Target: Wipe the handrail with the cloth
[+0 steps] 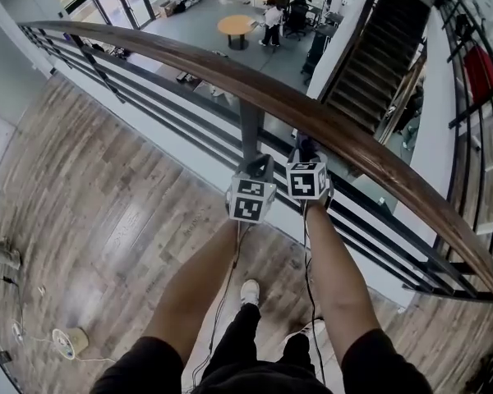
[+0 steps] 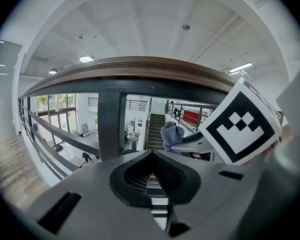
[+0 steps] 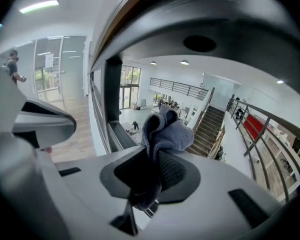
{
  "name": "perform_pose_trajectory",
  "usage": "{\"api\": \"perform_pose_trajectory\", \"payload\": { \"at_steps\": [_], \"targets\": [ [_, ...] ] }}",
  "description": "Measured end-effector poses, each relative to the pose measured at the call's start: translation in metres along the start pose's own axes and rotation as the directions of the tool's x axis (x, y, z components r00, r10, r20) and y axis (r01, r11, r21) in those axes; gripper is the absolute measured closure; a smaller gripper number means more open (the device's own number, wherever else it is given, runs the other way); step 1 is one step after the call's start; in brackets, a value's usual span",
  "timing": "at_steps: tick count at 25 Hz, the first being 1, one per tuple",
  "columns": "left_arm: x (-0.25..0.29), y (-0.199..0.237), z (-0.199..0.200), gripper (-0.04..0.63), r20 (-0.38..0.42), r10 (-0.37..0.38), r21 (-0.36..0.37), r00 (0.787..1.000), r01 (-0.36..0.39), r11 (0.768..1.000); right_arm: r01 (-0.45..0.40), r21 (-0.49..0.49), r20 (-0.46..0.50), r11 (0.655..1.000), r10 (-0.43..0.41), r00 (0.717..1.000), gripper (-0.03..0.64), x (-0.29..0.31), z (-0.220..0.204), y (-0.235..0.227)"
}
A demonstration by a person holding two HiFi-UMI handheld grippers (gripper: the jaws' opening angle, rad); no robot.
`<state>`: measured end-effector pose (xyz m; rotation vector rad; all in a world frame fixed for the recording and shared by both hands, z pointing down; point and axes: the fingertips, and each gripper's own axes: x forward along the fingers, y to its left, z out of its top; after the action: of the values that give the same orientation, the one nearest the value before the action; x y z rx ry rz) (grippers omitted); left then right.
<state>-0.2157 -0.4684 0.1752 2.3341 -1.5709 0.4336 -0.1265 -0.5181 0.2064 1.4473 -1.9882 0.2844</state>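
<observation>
The wooden plank floor [image 1: 107,212] carried a small cable reel [image 1: 69,341] at lower left, its thin white cord [image 1: 33,338] trailing beside it.

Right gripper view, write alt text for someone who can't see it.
The right gripper pinches a bunched grey-blue cloth in its closed jaws, below the dark underside of the handrail. Beyond, a staircase leads down to a lower floor.

The head view looks steeply down on the handrail [image 1: 312,115] from above. Both gripper views sit close under this handrail and look up and outward past it. All three views share the handrail and the stairs [image 1: 378,56].
</observation>
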Motion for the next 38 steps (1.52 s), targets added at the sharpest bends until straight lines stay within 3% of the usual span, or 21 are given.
{"api": "perform_pose_trajectory", "payload": {
  "at_steps": [11,19,26,38],
  "targets": [
    [0.021,-0.095,-0.003,0.592,-0.033,-0.092,0.046,0.995,0.093,0.995,0.048,-0.011,-0.016,0.999,-0.048,0.999,0.549,-0.050,-0.055,-0.074],
    [0.031,-0.182,-0.002,0.592,-0.052,-0.153,0.063,0.987,0.156,0.986,0.116,0.037,-0.043,0.993,-0.114,0.993,0.549,-0.098,-0.110,-0.145],
    [0.037,-0.260,-0.005,0.592,-0.086,-0.213,0.146,0.973,0.224,0.964,0.153,0.046,-0.079,0.987,-0.149,0.986,0.549,-0.133,-0.154,-0.201],
    [0.042,-0.374,-0.039,0.592,-0.108,-0.325,0.175,0.940,0.339,0.924,0.220,0.081,-0.090,0.972,-0.213,0.973,0.549,-0.178,-0.237,-0.262]
  ]
}}
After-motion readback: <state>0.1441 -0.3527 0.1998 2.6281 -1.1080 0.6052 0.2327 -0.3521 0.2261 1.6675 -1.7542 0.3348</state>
